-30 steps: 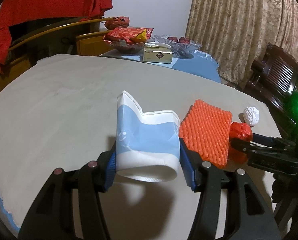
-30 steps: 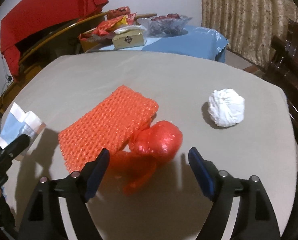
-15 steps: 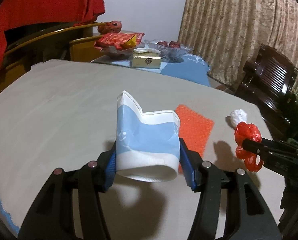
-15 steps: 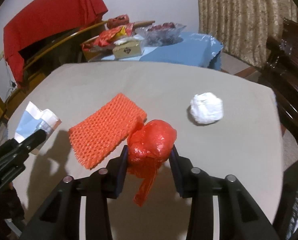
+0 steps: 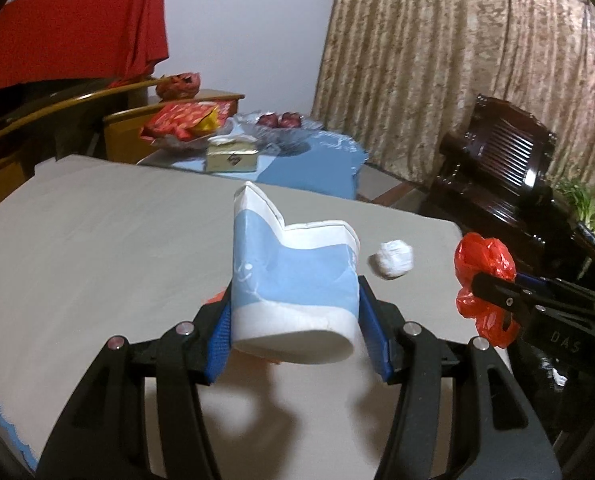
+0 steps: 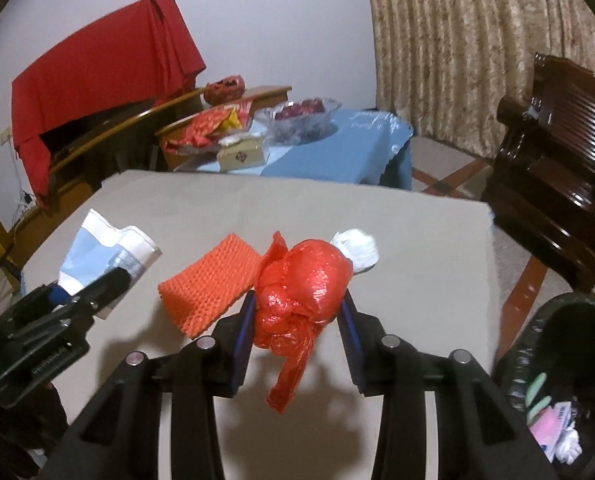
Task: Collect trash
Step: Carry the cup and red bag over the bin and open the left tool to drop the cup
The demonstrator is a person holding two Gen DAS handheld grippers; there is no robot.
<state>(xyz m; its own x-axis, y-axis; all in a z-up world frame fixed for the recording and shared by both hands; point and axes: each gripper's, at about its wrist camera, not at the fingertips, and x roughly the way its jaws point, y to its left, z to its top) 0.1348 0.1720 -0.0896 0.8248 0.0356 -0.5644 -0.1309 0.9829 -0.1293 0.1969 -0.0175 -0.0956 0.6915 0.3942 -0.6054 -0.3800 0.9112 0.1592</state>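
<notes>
My left gripper (image 5: 295, 320) is shut on a crushed blue-and-white paper cup (image 5: 293, 276) and holds it above the grey table (image 5: 97, 248). My right gripper (image 6: 297, 312) is shut on a knotted red plastic bag (image 6: 301, 284), lifted off the table; the bag also shows in the left wrist view (image 5: 483, 268). An orange foam net (image 6: 211, 280) and a white crumpled paper ball (image 6: 357, 250) lie on the table. A black-lined trash bin (image 6: 557, 380) with litter in it stands on the floor at the right.
A low blue-covered table (image 6: 337, 148) beyond the grey one holds snack packets, a tissue box and a glass fruit bowl. A dark wooden chair (image 6: 557, 160) stands at the right. Red cloth (image 6: 97, 80) hangs over furniture at the back left.
Both grippers have risen and moved back with their loads. One second ago the right gripper was open around the red bag; it then shut on it and lifted it.
</notes>
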